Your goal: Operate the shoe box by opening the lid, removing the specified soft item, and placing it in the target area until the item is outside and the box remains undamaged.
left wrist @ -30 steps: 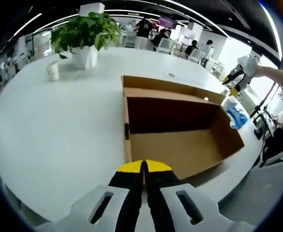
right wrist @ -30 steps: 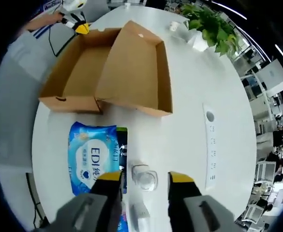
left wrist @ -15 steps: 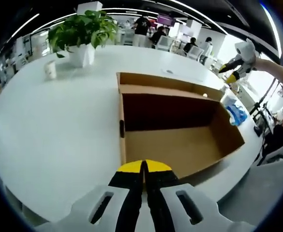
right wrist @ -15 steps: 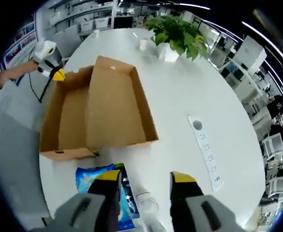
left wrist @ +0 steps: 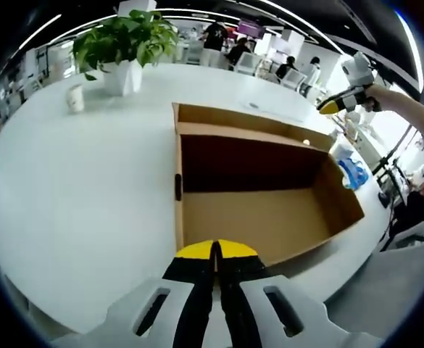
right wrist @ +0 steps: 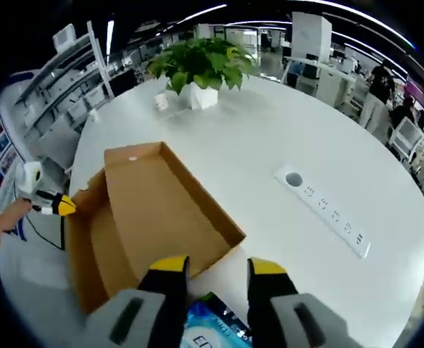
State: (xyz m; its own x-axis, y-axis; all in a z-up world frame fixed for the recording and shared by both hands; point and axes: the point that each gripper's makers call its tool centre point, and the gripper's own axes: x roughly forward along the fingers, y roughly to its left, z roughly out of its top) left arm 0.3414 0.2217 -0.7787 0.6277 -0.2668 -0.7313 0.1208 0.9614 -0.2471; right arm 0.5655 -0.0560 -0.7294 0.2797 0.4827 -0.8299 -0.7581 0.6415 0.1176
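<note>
The cardboard shoe box (left wrist: 262, 217) lies open on the white table, its inside bare, with the lid (left wrist: 240, 125) folded back on the far side. My left gripper (left wrist: 215, 250) is shut with nothing in it, its yellow tips at the box's near edge. A blue soft wipes pack (left wrist: 351, 171) lies on the table past the box's right end. Held by a hand, my right gripper (left wrist: 344, 85) hangs in the air above that end. In the right gripper view the right gripper (right wrist: 217, 268) stands open over the wipes pack (right wrist: 213, 328), beside the box (right wrist: 154, 217); the left gripper (right wrist: 46, 203) is at the left.
A potted plant (left wrist: 125, 43) and a small paper cup (left wrist: 74, 98) stand at the table's far left. A white power strip (right wrist: 327, 212) is set into the table to the right of the box. People and office desks fill the background. The table edge (left wrist: 342, 268) runs close by the box.
My right gripper has risen and tilted up off the wipes pack, staying open; the pack stays on the table. The left gripper stays shut and has barely moved.
</note>
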